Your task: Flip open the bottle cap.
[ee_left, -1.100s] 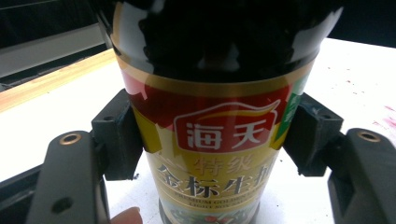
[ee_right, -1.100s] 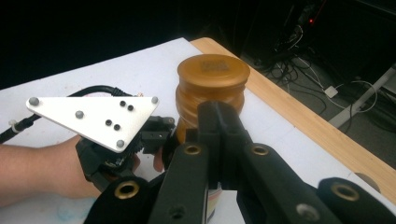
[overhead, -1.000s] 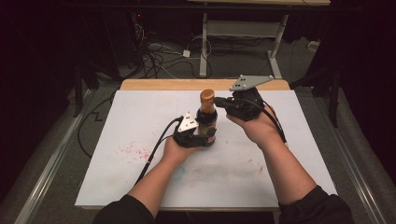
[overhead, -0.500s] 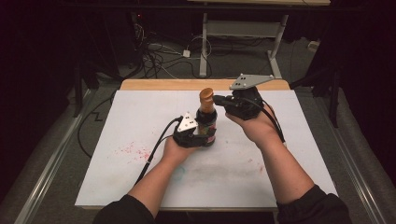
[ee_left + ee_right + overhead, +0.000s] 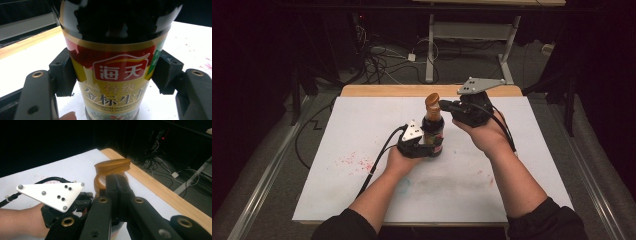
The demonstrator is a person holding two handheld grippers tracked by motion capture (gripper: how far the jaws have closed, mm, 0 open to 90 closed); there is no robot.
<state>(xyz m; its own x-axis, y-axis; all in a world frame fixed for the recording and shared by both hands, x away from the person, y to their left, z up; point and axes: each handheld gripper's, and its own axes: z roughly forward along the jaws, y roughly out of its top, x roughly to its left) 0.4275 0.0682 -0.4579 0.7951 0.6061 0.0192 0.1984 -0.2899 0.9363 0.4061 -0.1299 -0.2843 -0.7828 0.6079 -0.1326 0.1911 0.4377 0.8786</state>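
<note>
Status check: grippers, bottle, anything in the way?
Left gripper clamped on bottle body, upright on table. Right gripper jaws together at flip cap, which stands open. Nothing in the way.

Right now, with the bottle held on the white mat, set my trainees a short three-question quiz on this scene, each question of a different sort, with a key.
1. True or false: the left gripper clamps the soy sauce bottle by its labelled body.
2. Multiple choice: the bottle's orange flip cap is (A) pressed flat and closed, (B) tilted up on its hinge, (C) lying on the mat.
3. Short answer: where do the right gripper jaws stand?

Key
1. True: a jaw sits against each side of the label.
2. B.
3. Closed together at the bottle's neck, just under the raised cap; whether they pinch anything cannot be told.
</note>
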